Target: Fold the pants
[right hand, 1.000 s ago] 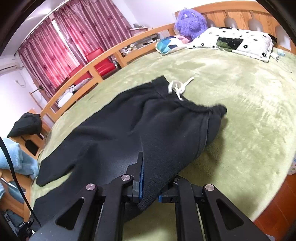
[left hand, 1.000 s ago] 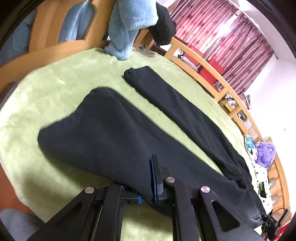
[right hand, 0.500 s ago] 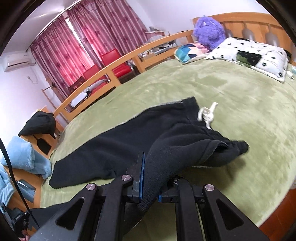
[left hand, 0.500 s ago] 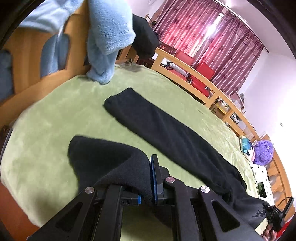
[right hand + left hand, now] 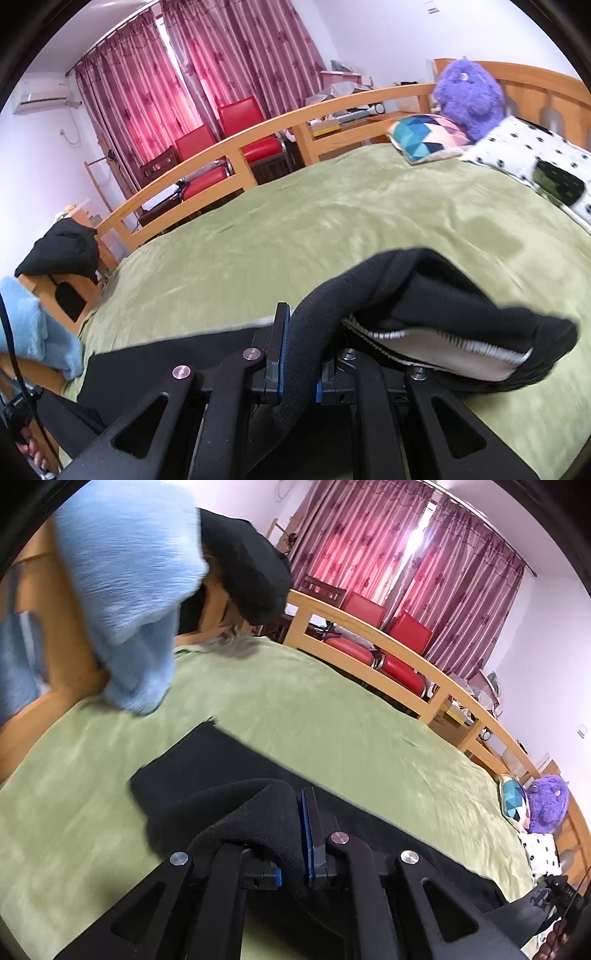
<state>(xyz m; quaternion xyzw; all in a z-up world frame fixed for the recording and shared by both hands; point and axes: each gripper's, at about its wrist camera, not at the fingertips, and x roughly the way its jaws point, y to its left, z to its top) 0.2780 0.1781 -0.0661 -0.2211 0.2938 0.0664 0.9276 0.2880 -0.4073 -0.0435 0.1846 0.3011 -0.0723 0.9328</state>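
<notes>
Green bedding [image 5: 332,716] stretches ahead of both my tongs, wide and bare. Black pants [image 5: 207,760] lie just under them, soft, floppy, fairly light. My left gripper [image 5: 291,849] pinches a leg hem; my right gripper [image 5: 301,369] pinches the ribbed waistband, the best holds. Wooden rail [image 5: 258,136] sits well beyond.

There were one pair of black pants [image 5: 236,805], two grippers, the left gripper [image 5: 291,853] and the right gripper [image 5: 299,369], two red chairs [image 5: 221,136], one purple plush toy [image 5: 469,96], two pillows [image 5: 424,136], one blue towel [image 5: 136,590] and one green blanket [image 5: 332,221].
</notes>
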